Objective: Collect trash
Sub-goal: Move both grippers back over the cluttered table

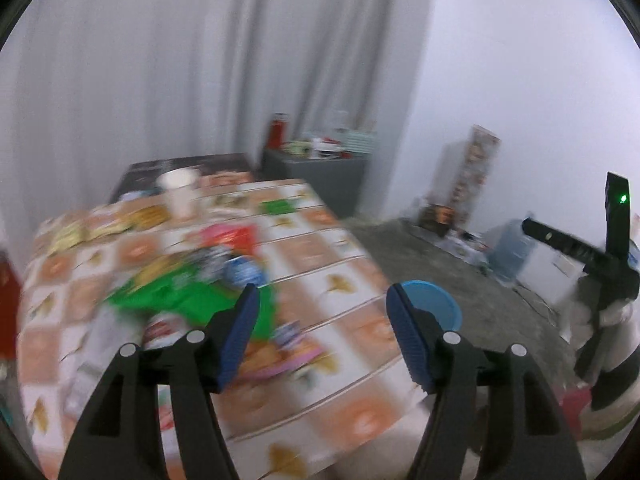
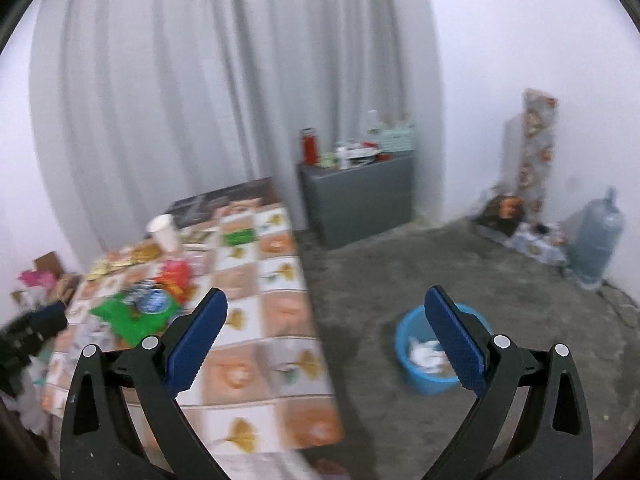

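We are swinging both grippers, left gripper (image 1: 322, 300) and right gripper (image 2: 326, 306), fingers spread and empty, toward the wrappers (image 1: 192, 292) heaped at centre-left on the worktop (image 1: 320, 248). At this blurred pace we are risking knocking the paper cup (image 1: 178, 192) (upper left) or missing the blue bin (image 2: 424, 364).

Grey curtain (image 2: 224, 80) hangs along the far wall. A grey cabinet (image 2: 360, 196) stands at the far right of the counter, carrying a red flask (image 2: 309, 148). Water jug (image 2: 596, 236) on the floor, far right corner.
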`<act>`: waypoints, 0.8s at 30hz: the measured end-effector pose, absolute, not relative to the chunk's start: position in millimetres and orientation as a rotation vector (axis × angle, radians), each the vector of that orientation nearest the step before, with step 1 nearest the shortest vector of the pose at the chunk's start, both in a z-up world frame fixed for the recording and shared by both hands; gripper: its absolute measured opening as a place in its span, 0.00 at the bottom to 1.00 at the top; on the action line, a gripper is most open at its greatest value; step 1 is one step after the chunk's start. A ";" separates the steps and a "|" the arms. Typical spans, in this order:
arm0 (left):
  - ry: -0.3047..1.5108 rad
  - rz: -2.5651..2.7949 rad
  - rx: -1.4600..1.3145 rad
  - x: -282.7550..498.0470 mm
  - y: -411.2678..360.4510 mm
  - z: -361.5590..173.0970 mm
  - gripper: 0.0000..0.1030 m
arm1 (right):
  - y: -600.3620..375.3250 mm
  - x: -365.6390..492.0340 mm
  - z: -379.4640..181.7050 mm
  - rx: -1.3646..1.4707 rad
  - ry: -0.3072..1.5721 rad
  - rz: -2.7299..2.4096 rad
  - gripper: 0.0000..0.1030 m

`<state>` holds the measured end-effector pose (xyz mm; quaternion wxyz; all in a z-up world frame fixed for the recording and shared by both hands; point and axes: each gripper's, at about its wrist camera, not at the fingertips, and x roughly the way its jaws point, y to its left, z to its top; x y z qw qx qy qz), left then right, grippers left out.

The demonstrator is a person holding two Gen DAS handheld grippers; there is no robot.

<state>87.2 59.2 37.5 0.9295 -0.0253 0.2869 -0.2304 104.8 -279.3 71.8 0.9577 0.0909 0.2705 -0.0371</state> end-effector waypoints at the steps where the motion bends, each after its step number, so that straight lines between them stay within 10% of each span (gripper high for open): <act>1: 0.592 -0.440 -0.070 84.1 75.5 34.4 0.63 | -270.0 113.7 71.0 0.186 0.561 -0.044 0.92; 24: 0.737 -0.336 -0.378 136.3 171.6 -9.9 0.66 | -151.9 222.5 26.1 0.421 0.837 0.329 0.89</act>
